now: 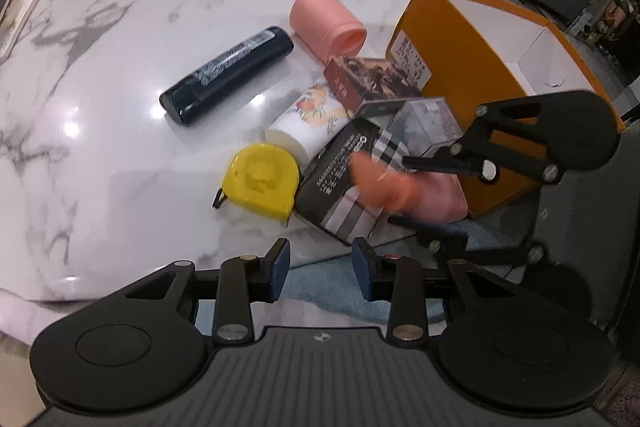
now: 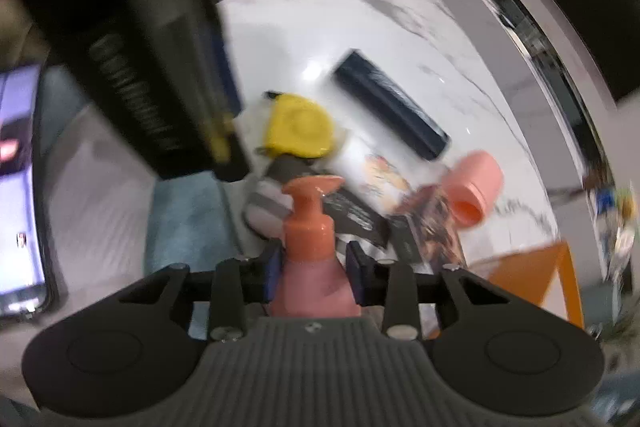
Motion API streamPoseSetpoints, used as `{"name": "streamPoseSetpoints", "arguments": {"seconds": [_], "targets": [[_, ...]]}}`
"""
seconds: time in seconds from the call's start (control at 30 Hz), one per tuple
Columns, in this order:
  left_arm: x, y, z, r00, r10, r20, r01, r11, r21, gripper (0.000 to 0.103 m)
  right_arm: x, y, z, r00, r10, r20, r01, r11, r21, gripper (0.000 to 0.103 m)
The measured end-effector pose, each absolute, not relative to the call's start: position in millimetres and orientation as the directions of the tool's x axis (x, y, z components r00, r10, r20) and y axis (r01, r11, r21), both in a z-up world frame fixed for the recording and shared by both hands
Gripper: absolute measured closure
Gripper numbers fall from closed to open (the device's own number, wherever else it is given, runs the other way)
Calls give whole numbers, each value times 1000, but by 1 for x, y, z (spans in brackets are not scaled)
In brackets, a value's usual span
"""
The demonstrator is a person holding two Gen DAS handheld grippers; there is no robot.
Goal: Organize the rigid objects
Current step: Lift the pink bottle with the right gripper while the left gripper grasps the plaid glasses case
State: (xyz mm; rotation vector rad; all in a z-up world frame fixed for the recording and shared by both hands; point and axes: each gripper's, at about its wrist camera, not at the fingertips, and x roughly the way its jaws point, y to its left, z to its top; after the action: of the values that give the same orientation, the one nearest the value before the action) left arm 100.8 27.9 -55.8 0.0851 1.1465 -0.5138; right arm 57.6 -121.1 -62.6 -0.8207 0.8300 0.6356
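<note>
Between the pads: right gripper (image 2: 314,273) clamped on pink pump bottle (image 2: 310,227), over the tabletop (image 2: 360,7) clutter.
Left gripper (image 1: 320,273): jaws apart, holding nothing.
Step advice: keep the bottle upright, clear the striped box (image 1: 340,187), then lower.
Orange box (image 1: 452,39): open, visible interior looks bare.

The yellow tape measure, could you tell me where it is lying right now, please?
In the left wrist view the yellow tape measure lies flat on the marble table, near its front edge, just left of the striped box and below the white floral tube.
</note>
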Motion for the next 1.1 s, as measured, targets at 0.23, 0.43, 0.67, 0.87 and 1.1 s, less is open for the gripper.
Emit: {"name": "streamPoseSetpoints", "arguments": {"seconds": [0.23, 0.43, 0.67, 0.87, 1.1], "targets": [[97, 18, -56, 340, -381, -860, 516, 840, -168, 61, 73, -162, -37, 550, 232, -802, -614, 764, -200, 78], [96, -8, -65, 388, -361, -848, 643, 765, -32, 44, 76, -188, -27, 589, 290, -754, -463, 886, -21, 78], [116, -35, -83, 325, -298, -898, 694, 719, 12, 37, 59, -201, -32, 638, 312, -704, -415, 909, 27, 78], [125, -49, -91, 329, -260, -908, 708, 704, 55, 29, 61, -208, -31, 657, 329, -678, -408, 912, 47, 78], [134, -53, -104, 303, -264, -916, 710, 703, 32, 23, 61, -212, -32, 669, 339, -661, -419, 907, 41, 78]]}}
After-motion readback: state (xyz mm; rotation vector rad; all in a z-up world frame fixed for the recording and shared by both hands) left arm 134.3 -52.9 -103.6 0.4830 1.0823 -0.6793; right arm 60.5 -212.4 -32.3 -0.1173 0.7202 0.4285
